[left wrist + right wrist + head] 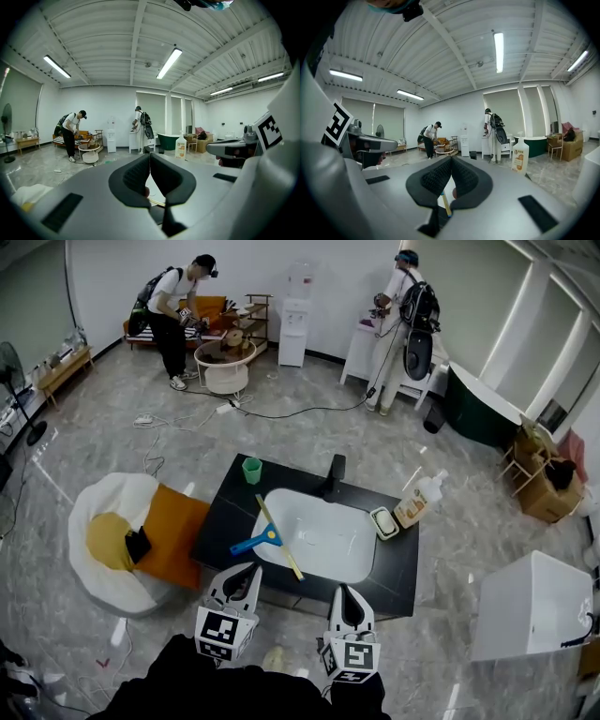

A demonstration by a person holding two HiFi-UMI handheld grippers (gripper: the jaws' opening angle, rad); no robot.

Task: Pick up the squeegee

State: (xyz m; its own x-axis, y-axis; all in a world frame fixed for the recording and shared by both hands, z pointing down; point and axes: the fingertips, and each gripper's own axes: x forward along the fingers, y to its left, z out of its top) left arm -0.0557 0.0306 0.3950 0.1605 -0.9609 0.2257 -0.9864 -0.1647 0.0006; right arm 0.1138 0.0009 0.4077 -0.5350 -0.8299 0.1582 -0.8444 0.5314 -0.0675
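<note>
The left gripper [246, 570] and right gripper [345, 591] are held side by side at the near edge of the black counter [223, 514], pointing almost level. The squeegee [266, 538], blue-handled with a long yellow blade, lies across the left rim of the white basin [328, 521]. Both pairs of jaws are pressed together, holding nothing.

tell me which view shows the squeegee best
The head view: the squeegee lies whole across the left rim of the white sink, blue handle and long blade clear. The right gripper view shows only a yellowish sliver below the jaws; the left gripper view barely a pale edge.
</note>
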